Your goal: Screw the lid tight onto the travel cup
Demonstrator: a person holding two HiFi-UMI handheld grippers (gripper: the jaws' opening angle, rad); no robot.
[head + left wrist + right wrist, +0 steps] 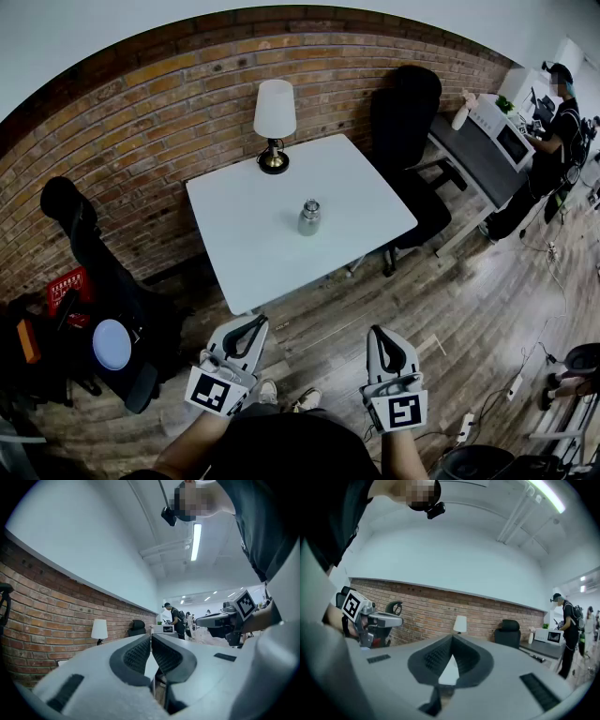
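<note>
Small metallic travel cup (309, 217), upright, lid (310, 203) on top, near the white table's (244, 253) middle

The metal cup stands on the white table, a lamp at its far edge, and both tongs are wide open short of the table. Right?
No: the left tongs and right tongs are shut and empty, as the two gripper views show. The rest holds: metal cup on the white table, lamp at its far edge, tongs short of it.
</note>
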